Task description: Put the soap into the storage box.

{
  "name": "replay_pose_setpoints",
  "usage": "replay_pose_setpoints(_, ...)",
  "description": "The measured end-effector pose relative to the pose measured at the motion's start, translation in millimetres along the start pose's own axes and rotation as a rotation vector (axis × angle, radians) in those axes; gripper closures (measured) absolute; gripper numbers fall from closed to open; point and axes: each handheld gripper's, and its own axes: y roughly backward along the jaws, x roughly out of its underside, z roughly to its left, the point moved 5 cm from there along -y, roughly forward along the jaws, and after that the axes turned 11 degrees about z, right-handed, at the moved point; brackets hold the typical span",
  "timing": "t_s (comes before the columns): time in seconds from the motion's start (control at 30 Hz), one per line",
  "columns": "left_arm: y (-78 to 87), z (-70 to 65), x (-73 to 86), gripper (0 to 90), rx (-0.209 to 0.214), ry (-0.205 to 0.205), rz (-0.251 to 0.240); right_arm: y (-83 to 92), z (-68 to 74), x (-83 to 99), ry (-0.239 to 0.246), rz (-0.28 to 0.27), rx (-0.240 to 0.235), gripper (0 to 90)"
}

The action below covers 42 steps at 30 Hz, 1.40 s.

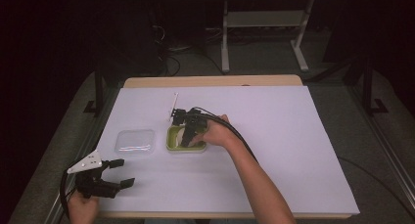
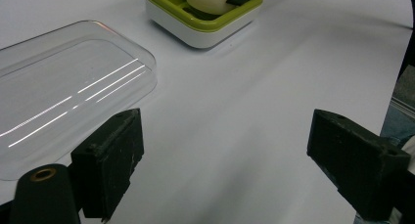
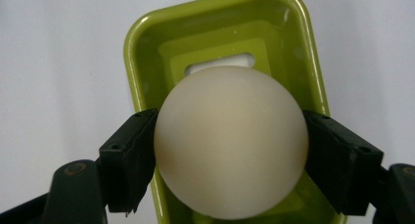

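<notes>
Smooth cream ball [image 3: 231, 141] between right fingers [image 3: 128, 160] — over glossy green tray [image 3: 147, 62] (left gripper [image 2: 225, 158] spread, empty).

A cream-white ball [image 3: 231, 142] is seen over a lime-green tray [image 3: 142, 53] with a white base. A clear lid [image 2: 63, 87] and black-jawed grippers are shown on white paper [image 1: 293, 136].

Pale wooden table [image 1: 210, 81] under a white paper sheet [image 1: 293, 150], grey carpeted floor [image 1: 264, 55], white metal desk legs [image 1: 225, 43] behind, black cables [image 1: 169, 62] on the floor, dark unlit room beyond.
</notes>
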Motion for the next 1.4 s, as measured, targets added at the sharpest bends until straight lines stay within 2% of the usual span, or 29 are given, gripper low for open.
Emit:
replay_pose_setpoints(0.1,0.2,0.2,0.4,12.9,0.001,0.003,0.003,4.3,-1.8,0.7,-0.012,-0.031,-0.014,24.3)
replay_pose_setpoints(0.43,-2.4,-0.7,-1.4,12.9,0.006,0.001,-0.001,12.6,-2.5,6.6,-0.026,-0.044,-0.004,23.2)
replay_pose_setpoints(0.9,-1.2,-0.8,0.2,12.9,0.001,0.003,0.007,33.1,-3.6,17.8,-0.059,-0.107,-0.009,23.2)
replay_pose_setpoints(1.4,-2.6,-1.0,0.5,12.9,-0.002,-0.001,0.009,48.0,-10.4,51.2,-0.136,-0.168,-0.024,22.5)
